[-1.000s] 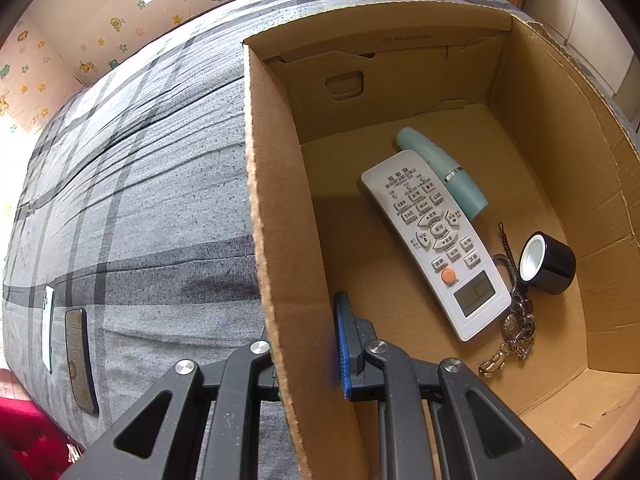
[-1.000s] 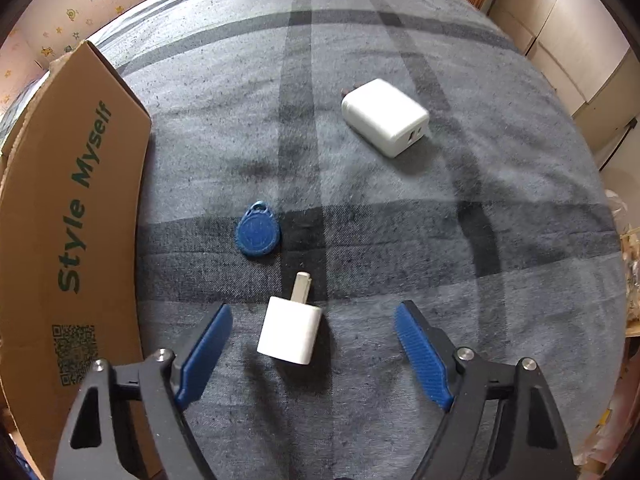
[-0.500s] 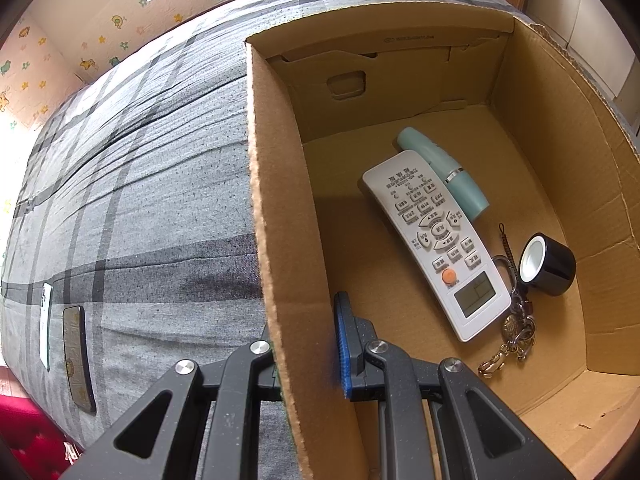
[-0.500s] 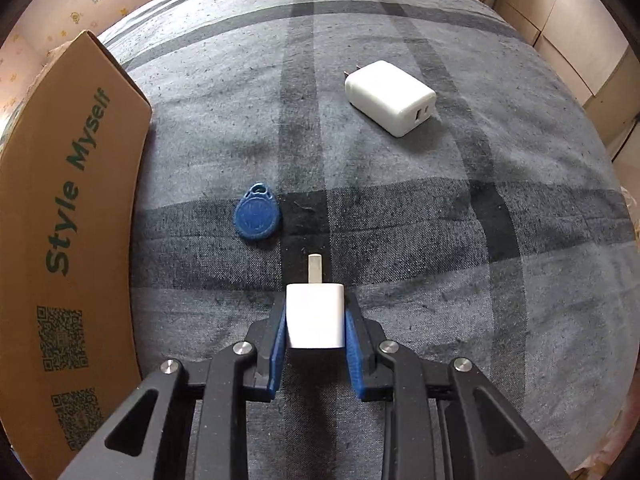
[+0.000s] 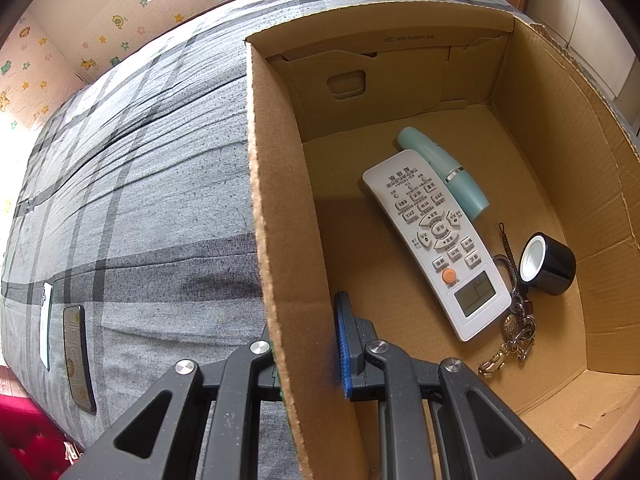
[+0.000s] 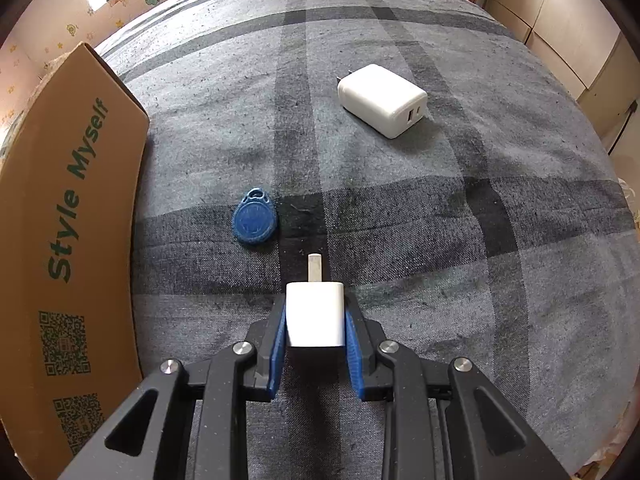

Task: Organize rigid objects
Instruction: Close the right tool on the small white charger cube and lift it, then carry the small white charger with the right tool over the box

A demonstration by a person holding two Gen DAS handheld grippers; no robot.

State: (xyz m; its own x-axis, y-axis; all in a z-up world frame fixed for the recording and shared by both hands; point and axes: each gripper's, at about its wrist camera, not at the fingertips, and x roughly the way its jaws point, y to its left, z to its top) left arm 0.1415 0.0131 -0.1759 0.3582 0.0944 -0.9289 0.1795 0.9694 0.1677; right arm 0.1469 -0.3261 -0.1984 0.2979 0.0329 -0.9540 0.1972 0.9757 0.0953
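Right tool (image 6: 315, 334) jaws now clamped on smooth white boxy charger (image 6: 315, 314); left tool (image 5: 306, 344) pinching corrugated cardboard box wall (image 5: 280, 240).

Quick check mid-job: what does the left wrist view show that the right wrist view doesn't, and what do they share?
Left wrist only: the box interior with the white remote, teal tube, black tape roll and keychain; the left gripper is shut on the box wall.

Right wrist only: the right gripper shut on the small white charger, the blue key fob and the larger white charger on the bed.

Both: the cardboard box and the grey plaid bedspread.
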